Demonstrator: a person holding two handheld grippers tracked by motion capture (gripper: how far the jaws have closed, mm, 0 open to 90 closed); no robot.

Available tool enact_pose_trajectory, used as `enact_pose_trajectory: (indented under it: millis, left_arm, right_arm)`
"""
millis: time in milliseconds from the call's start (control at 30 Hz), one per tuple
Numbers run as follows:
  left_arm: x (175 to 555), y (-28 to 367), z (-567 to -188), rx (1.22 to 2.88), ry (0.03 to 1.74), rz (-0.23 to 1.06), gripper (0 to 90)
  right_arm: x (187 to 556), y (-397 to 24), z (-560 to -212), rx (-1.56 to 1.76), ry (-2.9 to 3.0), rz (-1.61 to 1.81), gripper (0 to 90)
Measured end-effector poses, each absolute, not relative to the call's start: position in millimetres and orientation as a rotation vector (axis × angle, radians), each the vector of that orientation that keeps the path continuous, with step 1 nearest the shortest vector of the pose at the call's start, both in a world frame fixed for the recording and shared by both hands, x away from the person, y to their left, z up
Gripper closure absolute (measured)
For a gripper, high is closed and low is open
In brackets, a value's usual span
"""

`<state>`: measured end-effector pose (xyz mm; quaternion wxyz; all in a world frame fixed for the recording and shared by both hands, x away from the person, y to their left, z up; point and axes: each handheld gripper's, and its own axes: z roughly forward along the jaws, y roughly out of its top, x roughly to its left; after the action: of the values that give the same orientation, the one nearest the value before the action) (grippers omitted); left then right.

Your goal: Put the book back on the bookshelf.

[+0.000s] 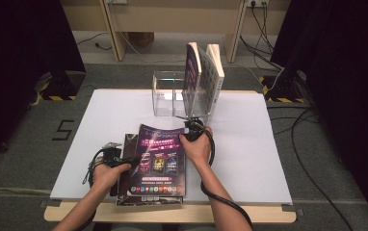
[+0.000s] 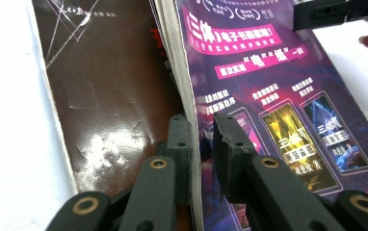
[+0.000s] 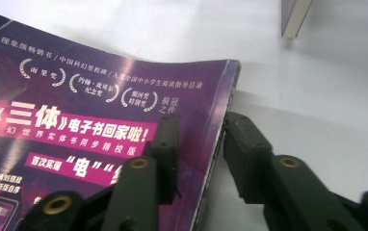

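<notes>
A purple paperback [image 1: 160, 159] lies askew on a dark brown book [image 1: 124, 185] near the table's front edge. My left gripper [image 1: 124, 160] is at the paperback's left page edge. In the left gripper view it [image 2: 202, 120] is shut on that edge: one jaw lies under the purple book [image 2: 269, 72] over the brown cover [image 2: 110, 86], the other on top. My right gripper [image 1: 188, 129] is at the far right corner. There its jaws [image 3: 201, 122] straddle the curled-up corner of the book [image 3: 76, 96], and a sliver of gap shows beside the spine.
A clear acrylic holder [image 1: 170, 94] stands at the back of the white table sheet [image 1: 249, 144], with two upright books [image 1: 203, 77] leaning at its right side. One book's lower corner [image 3: 295, 17] shows ahead of the right gripper. Cables trail on the floor at the right.
</notes>
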<state>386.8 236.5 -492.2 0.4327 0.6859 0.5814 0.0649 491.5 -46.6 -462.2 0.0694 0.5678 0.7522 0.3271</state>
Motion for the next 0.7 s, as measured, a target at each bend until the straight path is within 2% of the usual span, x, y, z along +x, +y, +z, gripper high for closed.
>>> enact_pose_trajectory:
  millis: [233, 467, 700]
  left_arm:
    - [387, 237, -492, 1.710, 1.451, 0.160, 77.3]
    - [387, 239, -493, 1.715, 1.448, 0.162, 77.4]
    - [387, 239, -493, 1.713, 1.450, 0.161, 77.4]
  right_arm:
    - [490, -45, -457, 1.686, 2.264, 1.004, 71.8]
    - [492, -48, -447, 1.723, 2.254, 1.185, 70.4]
    - [490, -44, -445, 1.703, 2.259, 1.151, 69.2]
